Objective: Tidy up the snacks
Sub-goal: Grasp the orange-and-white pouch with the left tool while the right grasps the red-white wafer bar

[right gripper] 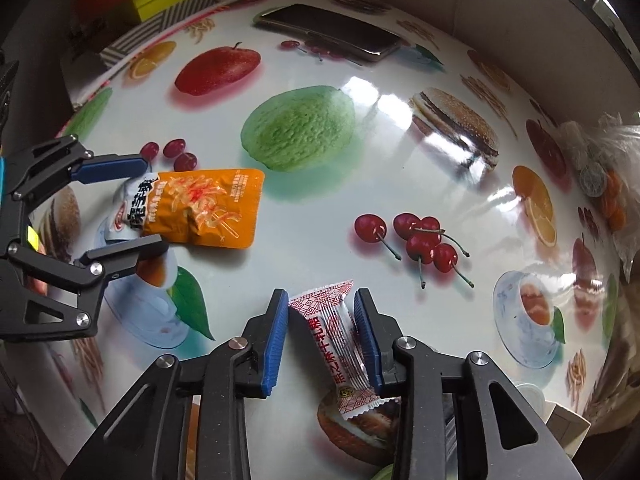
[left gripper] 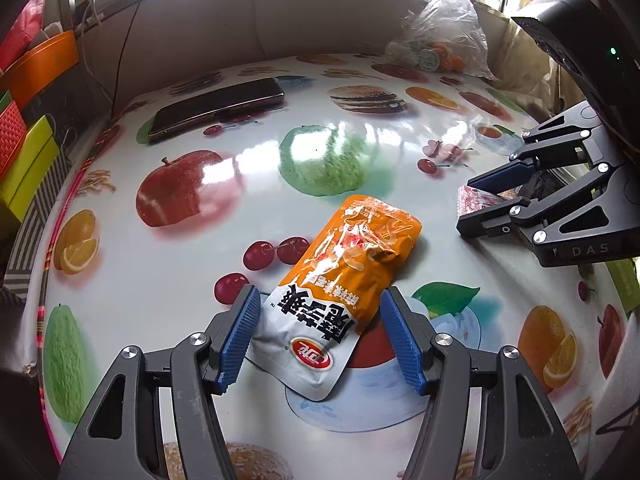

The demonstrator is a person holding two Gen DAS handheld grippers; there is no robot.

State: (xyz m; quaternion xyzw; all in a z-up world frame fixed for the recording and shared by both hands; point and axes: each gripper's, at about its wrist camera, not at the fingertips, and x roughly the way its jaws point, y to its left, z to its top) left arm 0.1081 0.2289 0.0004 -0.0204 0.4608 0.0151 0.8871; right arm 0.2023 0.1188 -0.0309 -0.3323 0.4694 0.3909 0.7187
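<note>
An orange and silver snack packet (left gripper: 340, 280) lies flat on the fruit-print table (left gripper: 320, 152). My left gripper (left gripper: 320, 312) is open, its blue pads on either side of the packet's silver end, with gaps on both sides. It also shows in the right wrist view (right gripper: 132, 208) around the same packet (right gripper: 200, 208). A red and white candy wrapper (right gripper: 344, 340) lies between the pads of my right gripper (right gripper: 322, 304), which is open with a gap on the left. The right gripper also shows in the left wrist view (left gripper: 480, 200), over the wrapper (left gripper: 474, 200).
A dark phone (left gripper: 220, 106) lies at the back of the table. A clear plastic bag with orange items (left gripper: 440, 36) sits at the back right. Coloured boxes (left gripper: 36, 120) stack along the left edge. A small white box (right gripper: 568, 428) sits at the right near edge.
</note>
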